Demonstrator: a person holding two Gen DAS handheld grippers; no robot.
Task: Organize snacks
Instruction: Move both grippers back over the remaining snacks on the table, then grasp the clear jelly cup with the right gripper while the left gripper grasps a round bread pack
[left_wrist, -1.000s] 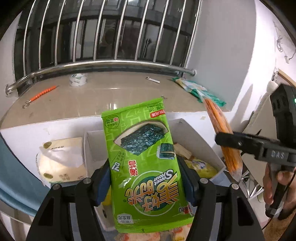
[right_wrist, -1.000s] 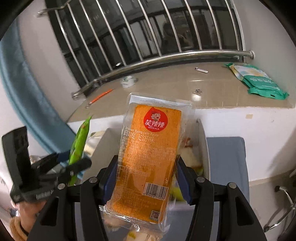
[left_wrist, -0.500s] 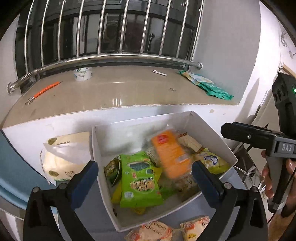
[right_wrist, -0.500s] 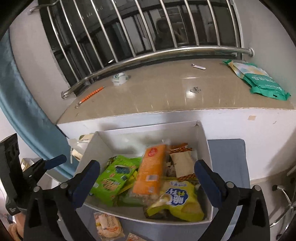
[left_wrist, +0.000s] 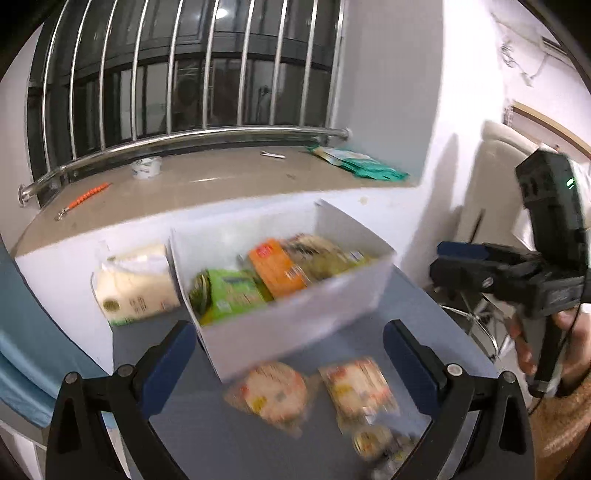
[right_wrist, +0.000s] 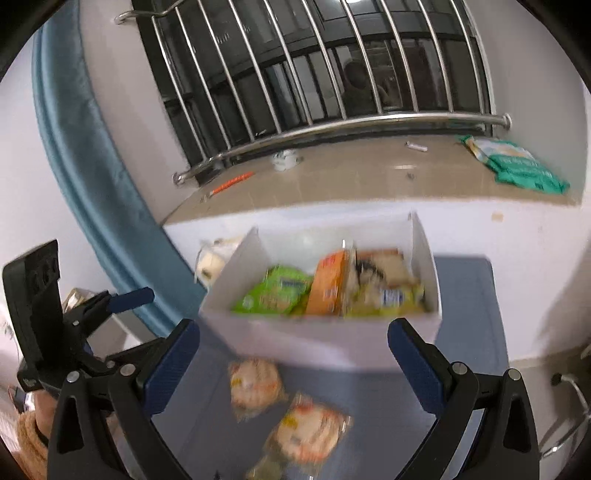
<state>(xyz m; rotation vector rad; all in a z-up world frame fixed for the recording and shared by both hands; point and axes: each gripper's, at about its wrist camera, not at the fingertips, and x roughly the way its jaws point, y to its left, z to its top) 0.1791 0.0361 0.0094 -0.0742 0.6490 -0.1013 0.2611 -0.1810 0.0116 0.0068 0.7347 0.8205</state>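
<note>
While both grippers were held wide apart with nothing in them, the white box (left_wrist: 295, 325) sat just past the tips of the left gripper (left_wrist: 291, 354). Inside the box lay a green packet (left_wrist: 232, 293) and, right beside it, an orange packet (left_wrist: 277, 269). More snacks filled the far side, too blurry to tell apart. Two small pale packets (left_wrist: 269, 391) lay on the gray table (left_wrist: 207, 443) between the left gripper's fingers, in front of the box. From the right gripper (right_wrist: 291, 354), the box stood straight ahead, with the pale packets closer in. A soft white bag (left_wrist: 133, 284) rested to the left of the box.
</note>
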